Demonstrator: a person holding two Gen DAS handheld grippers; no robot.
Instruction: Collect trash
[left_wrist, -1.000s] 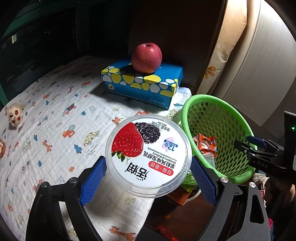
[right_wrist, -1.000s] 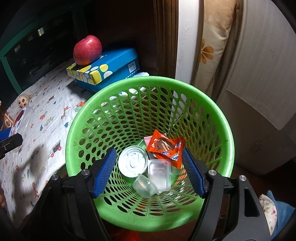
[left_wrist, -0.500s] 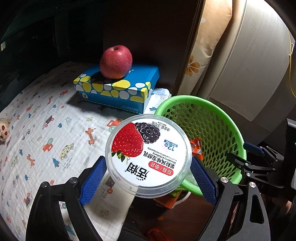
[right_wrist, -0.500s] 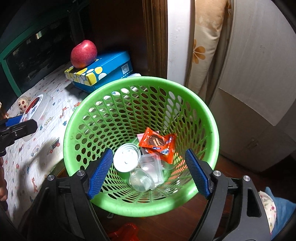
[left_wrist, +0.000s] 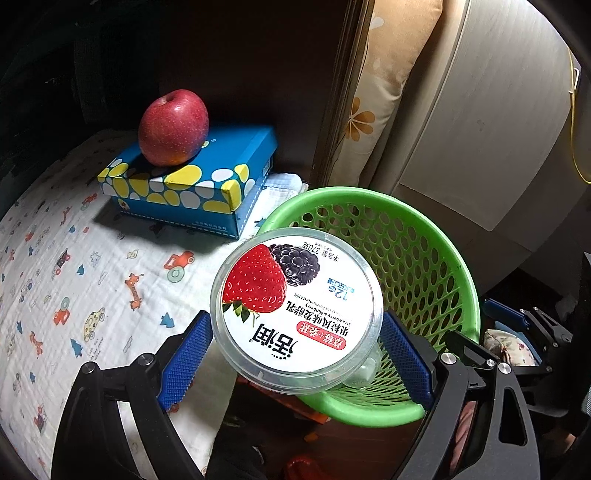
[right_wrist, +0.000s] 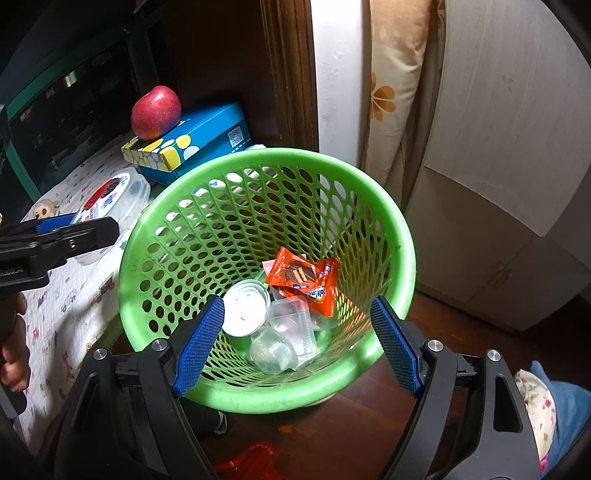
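Observation:
My left gripper is shut on a round clear yogurt tub with a strawberry and mulberry lid. It holds the tub over the near left rim of the green mesh basket. In the right wrist view the tub is left of the basket. My right gripper is open and empty above the basket's near side. In the basket lie an orange snack wrapper, a white round lid and clear plastic cups.
A red apple sits on a blue tissue box at the back of the patterned cloth. A dark wooden post, a flowered cushion and a pale cabinet stand behind the basket. Wooden floor lies below.
My left gripper has carried the yogurt tub rightward from above the cloth to the basket's rim. My right gripper has drawn back and up from the basket, still open.

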